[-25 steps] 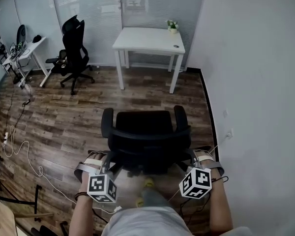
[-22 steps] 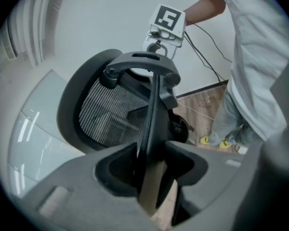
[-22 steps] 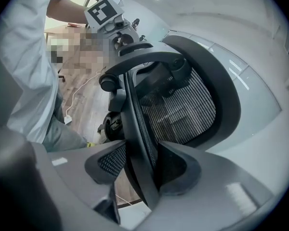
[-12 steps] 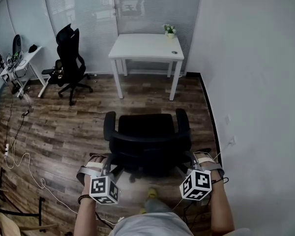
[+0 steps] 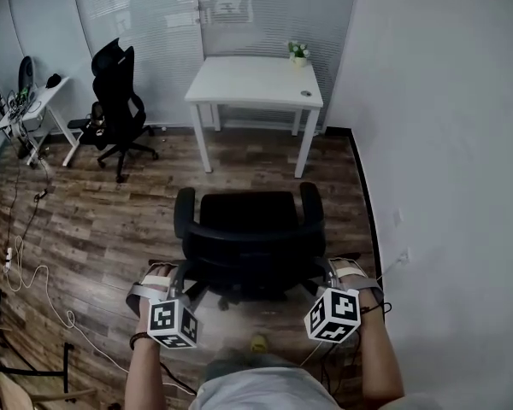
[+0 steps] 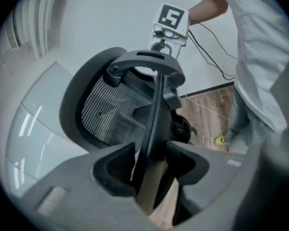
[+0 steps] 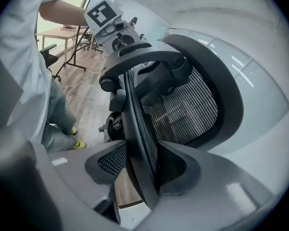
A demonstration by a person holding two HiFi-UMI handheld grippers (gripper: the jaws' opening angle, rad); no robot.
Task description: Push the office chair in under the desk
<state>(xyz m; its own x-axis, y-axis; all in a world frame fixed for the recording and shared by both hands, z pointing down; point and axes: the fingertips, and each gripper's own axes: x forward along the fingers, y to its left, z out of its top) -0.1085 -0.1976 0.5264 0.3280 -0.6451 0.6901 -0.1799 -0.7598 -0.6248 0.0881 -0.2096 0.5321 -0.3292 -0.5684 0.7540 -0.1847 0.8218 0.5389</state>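
Observation:
A black mesh-back office chair (image 5: pixel 248 233) stands on the wood floor, its seat facing the white desk (image 5: pixel 255 79) by the far wall, a short gap away. My left gripper (image 5: pixel 179 282) is at the backrest's left edge. In the left gripper view (image 6: pixel 151 153) the thin backrest frame (image 6: pixel 156 105) runs between the jaws, which are opening. A light sliver shows beside one pad. My right gripper (image 5: pixel 327 273) is at the right edge. Its pads (image 7: pixel 171 170) press on the backrest frame (image 7: pixel 135 109) from both sides, so it is shut on it.
A second black chair (image 5: pixel 118 101) and a cluttered white side table (image 5: pixel 34 101) stand at the far left. White cables (image 5: pixel 34 272) trail over the floor on the left. A grey wall (image 5: pixel 445 186) runs close along the right. A small plant (image 5: pixel 299 49) sits on the desk.
The chair and both grippers have come closer to the white desk. The person's yellow shoes have stepped forward behind the chair.

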